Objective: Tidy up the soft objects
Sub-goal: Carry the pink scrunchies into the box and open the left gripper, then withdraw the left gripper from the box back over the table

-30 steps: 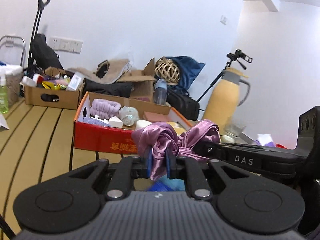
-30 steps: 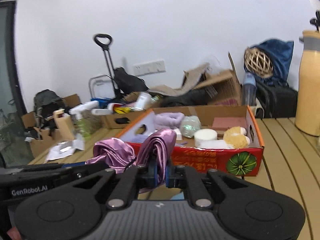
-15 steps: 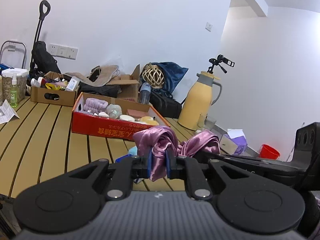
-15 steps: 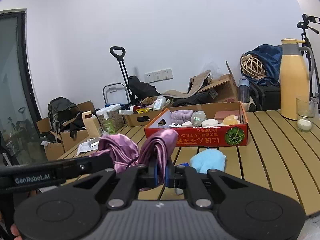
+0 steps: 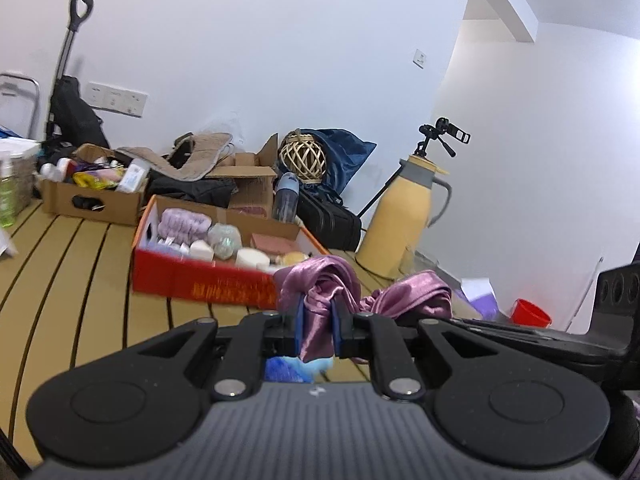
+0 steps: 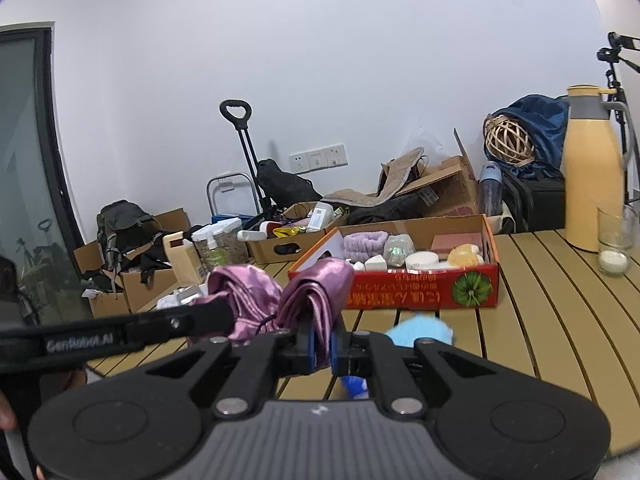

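A shiny purple satin cloth [image 5: 320, 280] hangs between both grippers above the slatted wooden table [image 5: 80, 264]. My left gripper [image 5: 316, 330] is shut on one bunched end. My right gripper [image 6: 322, 344] is shut on the other end [image 6: 320, 288]; a second bunch [image 6: 244, 296] lies by the left gripper's arm. A red cardboard box [image 6: 420, 284] holds a lilac headband [image 6: 366, 240], sponges and other soft items; it also shows in the left wrist view [image 5: 200, 280]. A light blue fluffy item [image 6: 420, 330] lies on the table below the grippers.
A yellow thermos jug [image 6: 592, 168] and a glass [image 6: 614, 240] stand at the table's right. A brown box of bottles [image 5: 92, 196], a wicker ball [image 5: 302, 158], bags and a trolley line the back. A red cup [image 5: 530, 312] sits beyond the table's edge.
Both grippers, still holding the purple cloth, pulled back from the red box and then moved forward toward it again. The blue fluffy item came into view below.
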A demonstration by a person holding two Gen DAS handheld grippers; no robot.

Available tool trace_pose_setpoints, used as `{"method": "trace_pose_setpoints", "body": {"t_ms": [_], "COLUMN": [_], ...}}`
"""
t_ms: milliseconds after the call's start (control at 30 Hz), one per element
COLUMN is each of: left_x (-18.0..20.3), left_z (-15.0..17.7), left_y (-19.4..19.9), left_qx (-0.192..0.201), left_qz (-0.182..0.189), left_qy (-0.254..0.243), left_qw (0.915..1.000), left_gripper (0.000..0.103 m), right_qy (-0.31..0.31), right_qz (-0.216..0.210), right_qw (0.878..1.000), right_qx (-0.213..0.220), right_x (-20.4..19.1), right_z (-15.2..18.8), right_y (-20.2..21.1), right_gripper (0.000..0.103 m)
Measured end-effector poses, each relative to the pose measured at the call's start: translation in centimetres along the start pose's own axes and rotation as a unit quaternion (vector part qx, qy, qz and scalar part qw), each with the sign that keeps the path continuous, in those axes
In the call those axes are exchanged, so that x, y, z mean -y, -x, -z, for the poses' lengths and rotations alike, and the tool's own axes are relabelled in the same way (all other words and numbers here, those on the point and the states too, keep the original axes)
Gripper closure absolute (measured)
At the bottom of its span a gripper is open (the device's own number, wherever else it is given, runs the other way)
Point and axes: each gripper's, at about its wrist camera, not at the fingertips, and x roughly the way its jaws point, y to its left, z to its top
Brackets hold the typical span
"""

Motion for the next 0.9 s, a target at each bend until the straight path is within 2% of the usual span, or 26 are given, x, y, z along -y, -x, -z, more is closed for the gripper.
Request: {"method": "trace_pose_setpoints", "body": {"t_ms": [133,233,433,500,600,667,767,900], "left_x": [-3.3,-5.2,-10.0,-11.7,-14.0,-14.8,-15.5,-14.8], "left_z": [-3.6,-5.4,-7.7,-7.8,-7.3,-7.0,-6.9,-7.5], "left_y": [-6.0,-10.4,-19.6,-22.3,-26.0,-26.6,-26.0,-24.8], "left_qx": [-0.022,-0.037,-0.079,-0.087,-0.115,-0.114,-0.098,-0.090], "left_qz": [-0.007,-0.019,-0.038,-0.063,-0.100,-0.113,-0.108,-0.108], "left_qy": [0.009,-0.007,0.008,0.026,0.031,0.028,0.033,0.018], "left_qw": [0.9997,0.9991,0.9961,0.9938,0.9878,0.9866,0.9888,0.9899], "left_gripper": [0.089,0.089,0.088,0.079,0.063,0.059,0.045,0.045], "right_qy": [-0.021,-0.057,-0.097,-0.088,-0.076,-0.060,-0.040,-0.024], "right_qz": [-0.008,-0.010,0.007,0.020,0.039,0.059,0.067,0.071], "right_qw": [1.000,0.998,0.993,0.993,0.991,0.989,0.991,0.993], "right_qx": [-0.004,-0.023,-0.062,-0.077,-0.103,-0.121,-0.112,-0.089], "right_x": [2.5,4.9,9.0,9.5,10.1,10.1,10.1,10.0], "right_z": [-3.9,-6.2,-8.4,-8.5,-8.0,-7.2,-6.6,-7.1], "right_y": [-5.4,-10.4,-20.6,-23.4,-27.3,-28.9,-28.5,-27.1], "right_gripper": [0.096,0.096,0.096,0.095,0.085,0.068,0.053,0.051]}}
